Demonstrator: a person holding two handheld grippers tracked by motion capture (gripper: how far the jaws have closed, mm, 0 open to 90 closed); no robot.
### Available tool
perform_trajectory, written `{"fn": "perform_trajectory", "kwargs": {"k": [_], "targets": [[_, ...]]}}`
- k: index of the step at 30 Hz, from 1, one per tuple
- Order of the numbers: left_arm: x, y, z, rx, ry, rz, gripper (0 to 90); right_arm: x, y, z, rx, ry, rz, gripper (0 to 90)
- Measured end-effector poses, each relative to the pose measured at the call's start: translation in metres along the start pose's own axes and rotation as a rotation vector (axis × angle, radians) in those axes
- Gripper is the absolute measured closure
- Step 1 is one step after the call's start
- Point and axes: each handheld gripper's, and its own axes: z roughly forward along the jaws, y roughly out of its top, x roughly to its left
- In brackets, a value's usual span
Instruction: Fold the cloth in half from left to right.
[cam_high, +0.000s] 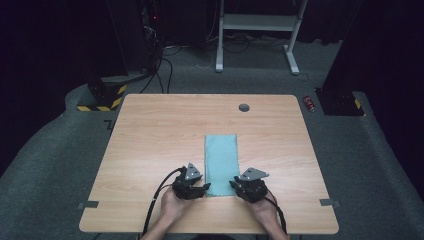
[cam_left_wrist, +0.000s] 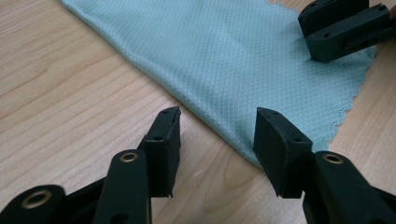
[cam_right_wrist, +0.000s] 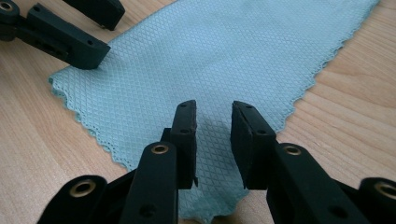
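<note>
High view: we list a wooden table (cam_high: 150, 150) with a teal cloth (cam_high: 220, 162) lying flat at centre, the left gripper (cam_high: 199, 187) and right gripper (cam_high: 235, 186) at its two near corners, low in the frame.

Left gripper view: jaws spread, nothing pinched — the cloth (cam_left_wrist: 243, 60) fills the upper middle, its edge running between the tips.

Right gripper view: jaws parted a little over the cloth (cam_right_wrist: 224, 60) — we cannot tell whether they pinch it.
</note>
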Motion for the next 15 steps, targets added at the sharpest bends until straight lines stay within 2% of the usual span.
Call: {"fn": "perform_trajectory", "kwargs": {"k": [4, 8, 13, 15], "targets": [[-0.003, -0.003, -0.003, -0.012, -0.003, -0.013, 50.7, 0.000, 0.000, 0.000, 0.000, 0.001, -0.001, 71.0], [-0.009, -0.008, -0.006, -0.013, 0.016, 0.013, 49.8, 0.000, 0.000, 0.000, 0.000, 0.005, 0.001, 69.2], [-0.013, -0.014, -0.012, -0.013, 0.007, 0.011, 48.7, -0.001, -0.002, -0.005, -0.022, 0.022, 0.030, 66.5], [-0.014, -0.015, -0.013, -0.015, 0.010, 0.012, 48.3, -0.001, -0.002, -0.009, -0.026, 0.020, 0.027, 65.6]]}}
